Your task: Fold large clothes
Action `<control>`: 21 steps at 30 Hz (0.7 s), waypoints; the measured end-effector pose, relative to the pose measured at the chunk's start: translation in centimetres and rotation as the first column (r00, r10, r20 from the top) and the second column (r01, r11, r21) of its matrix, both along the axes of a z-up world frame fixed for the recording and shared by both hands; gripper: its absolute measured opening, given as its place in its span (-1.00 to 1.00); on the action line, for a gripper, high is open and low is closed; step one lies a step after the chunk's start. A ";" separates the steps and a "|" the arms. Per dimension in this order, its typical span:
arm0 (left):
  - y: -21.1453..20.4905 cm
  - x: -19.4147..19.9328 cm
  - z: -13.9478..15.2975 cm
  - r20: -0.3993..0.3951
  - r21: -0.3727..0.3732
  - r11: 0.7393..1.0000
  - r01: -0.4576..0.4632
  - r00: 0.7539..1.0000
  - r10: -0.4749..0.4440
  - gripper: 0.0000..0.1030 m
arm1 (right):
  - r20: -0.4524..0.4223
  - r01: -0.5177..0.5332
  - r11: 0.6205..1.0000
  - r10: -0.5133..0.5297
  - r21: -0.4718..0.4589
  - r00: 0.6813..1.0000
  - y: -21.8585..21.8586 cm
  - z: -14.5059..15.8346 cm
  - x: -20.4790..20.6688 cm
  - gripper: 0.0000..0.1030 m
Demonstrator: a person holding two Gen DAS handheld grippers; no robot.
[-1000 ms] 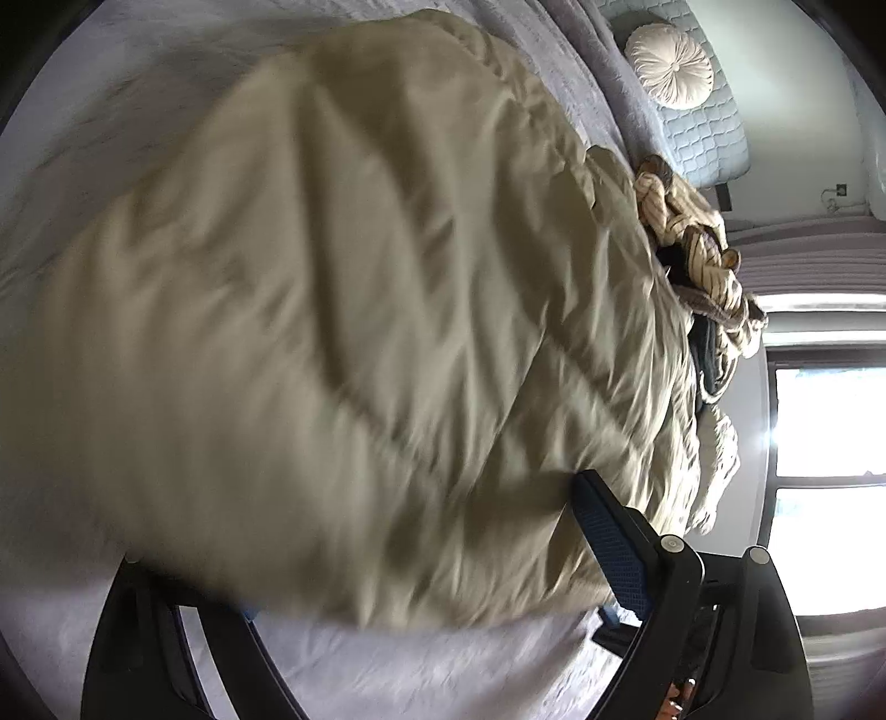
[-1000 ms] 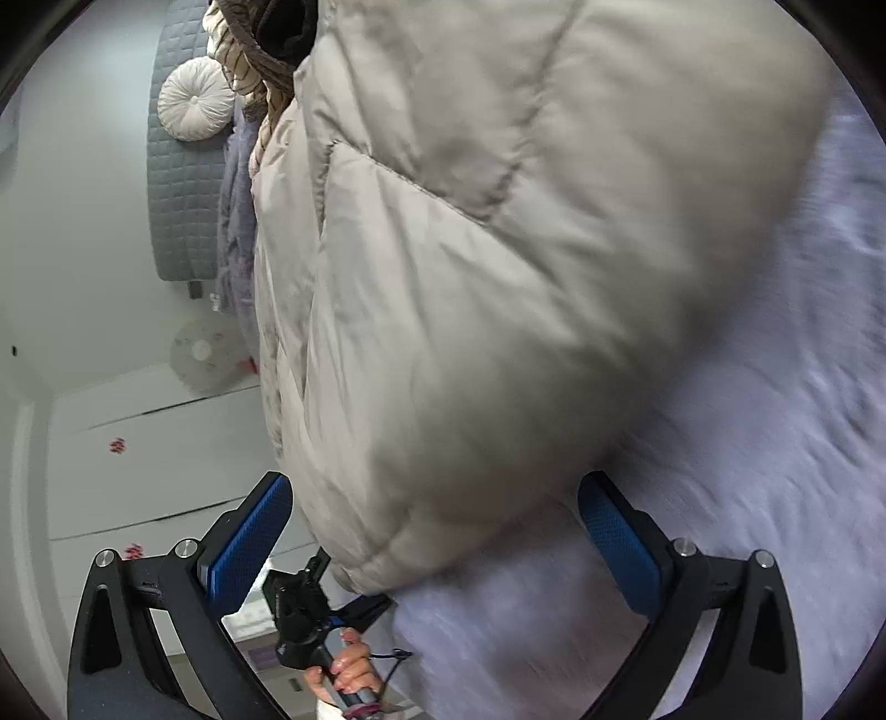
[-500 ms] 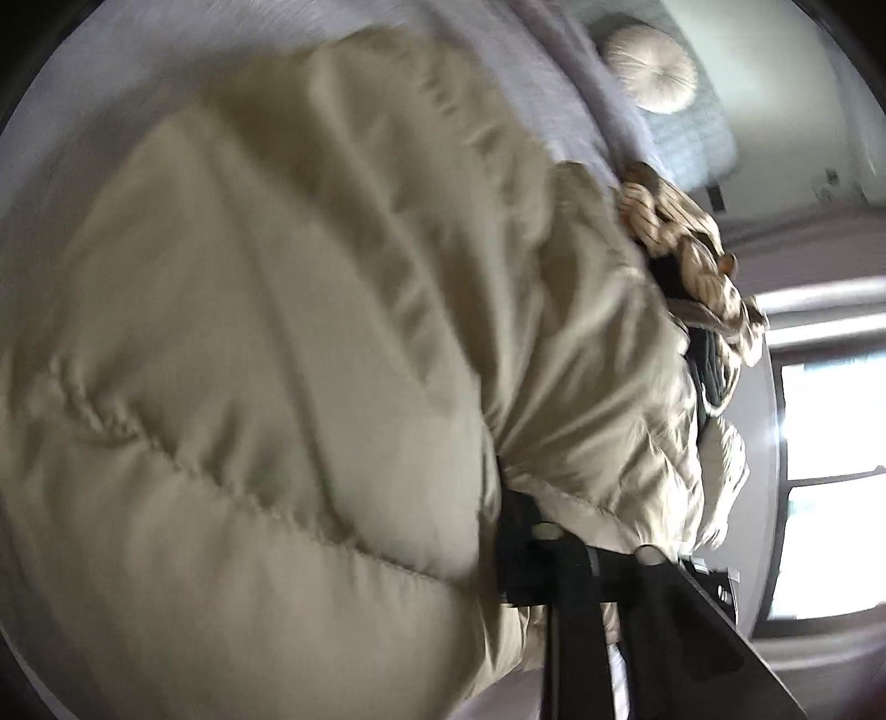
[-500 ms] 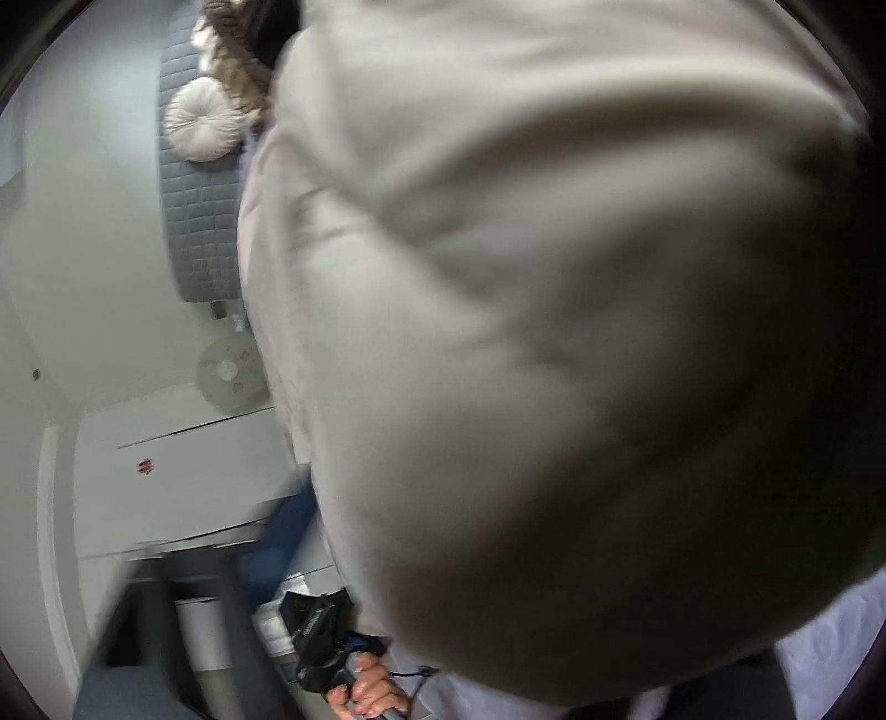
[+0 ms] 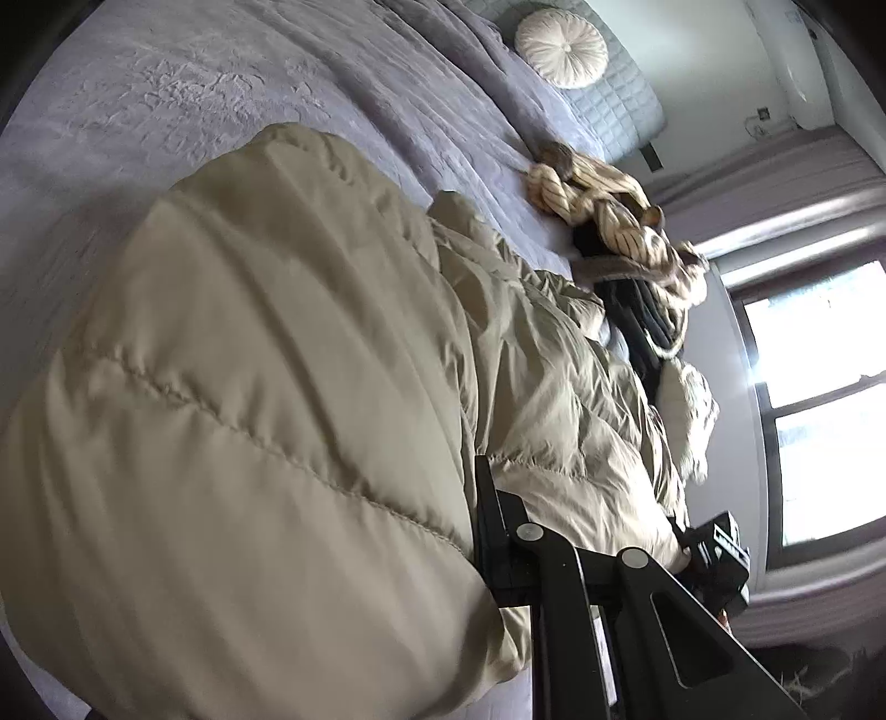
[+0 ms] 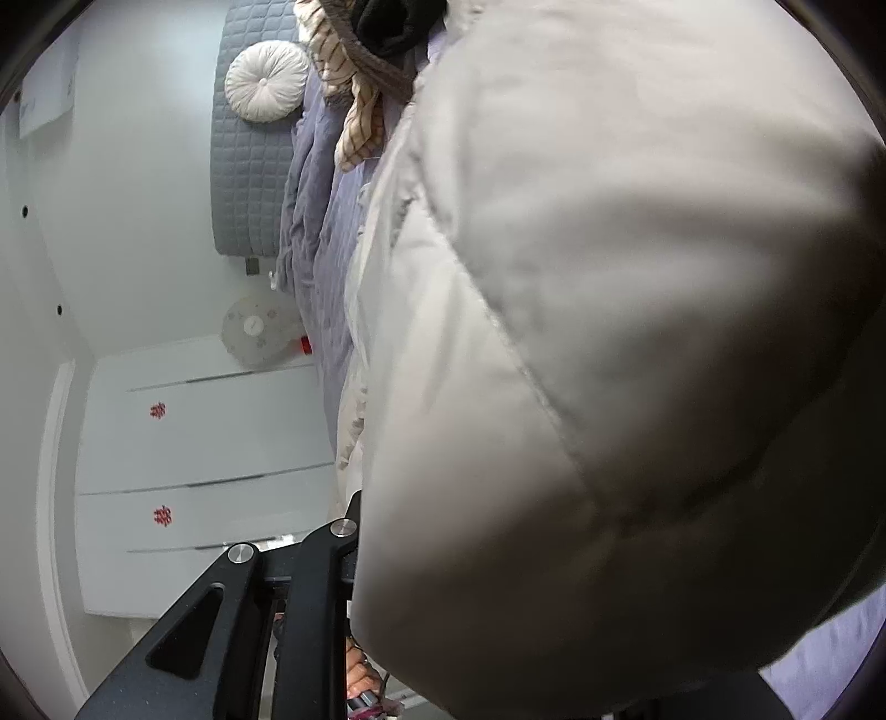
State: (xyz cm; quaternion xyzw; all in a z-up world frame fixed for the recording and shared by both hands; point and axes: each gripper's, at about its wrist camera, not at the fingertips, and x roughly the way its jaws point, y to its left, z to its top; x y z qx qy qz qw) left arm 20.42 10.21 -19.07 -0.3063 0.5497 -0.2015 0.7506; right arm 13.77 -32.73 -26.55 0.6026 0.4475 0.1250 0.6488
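A puffy beige coat (image 5: pixel 266 421) lies on a grey bed (image 5: pixel 232 72). The left gripper (image 5: pixel 476 531) and right gripper (image 6: pixel 354 531) each pinch its padded fabric, jaws closed. Striped clothes (image 5: pixel 603 216) sit far behind.

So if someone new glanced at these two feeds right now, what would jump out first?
The beige puffer jacket fills both views, lying puffed up on the lavender bedspread, with the left claw shut on its hem. Past it, a striped garment lies heaped near the bed's far edge, and a round white cushion leans on the grey headboard.
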 end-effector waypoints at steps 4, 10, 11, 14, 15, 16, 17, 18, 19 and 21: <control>1.1 -4.3 0.6 -0.038 0.006 1.000 0.031 0.999 -0.031 -0.64 | -0.028 -0.023 1.000 0.023 0.013 0.999 0.9 0.2 -3.6 -0.54; 2.3 -10.8 -0.8 -0.140 0.070 0.992 0.102 0.986 -0.092 -0.63 | -0.121 -0.046 0.999 0.049 0.029 0.991 3.1 -1.7 -10.7 -0.52; 2.4 -11.8 -1.7 -0.172 0.083 0.991 0.109 0.981 -0.093 -0.63 | -0.141 -0.049 0.999 0.052 0.025 0.989 3.4 -2.3 -11.4 -0.49; 3.2 -13.3 -3.3 -0.230 0.089 0.992 0.091 0.971 -0.068 -0.58 | -0.221 -0.049 0.999 0.048 0.004 0.974 3.9 -3.9 -12.7 -0.23; 3.5 -13.7 -3.5 -0.246 0.097 0.992 0.085 0.967 -0.059 -0.46 | -0.239 -0.047 0.999 0.045 -0.003 0.970 3.6 -4.0 -12.8 -0.18; 3.7 -13.7 -3.6 -0.253 0.119 0.989 0.084 0.966 -0.051 -0.20 | -0.251 -0.051 0.999 0.046 -0.013 0.967 3.4 -3.9 -12.8 -0.13; 3.9 -13.9 -3.4 -0.255 0.157 0.984 0.087 0.966 -0.045 -0.04 | -0.256 -0.065 0.997 0.054 -0.031 0.965 3.2 -3.5 -12.6 -0.08; 4.1 -14.0 -3.2 -0.254 0.208 0.974 0.093 0.966 -0.038 0.20 | -0.261 -0.082 0.995 0.065 -0.055 0.963 3.1 -3.1 -12.5 -0.02; 4.3 -14.1 -2.9 -0.253 0.238 0.966 0.104 0.967 -0.042 0.21 | -0.269 -0.106 0.991 0.079 -0.085 0.960 3.0 -2.5 -12.4 0.07; 4.8 -14.4 -2.1 -0.264 0.251 0.959 0.131 0.963 -0.062 0.21 | -0.287 -0.143 0.982 0.103 -0.121 0.952 2.9 -1.7 -11.9 0.13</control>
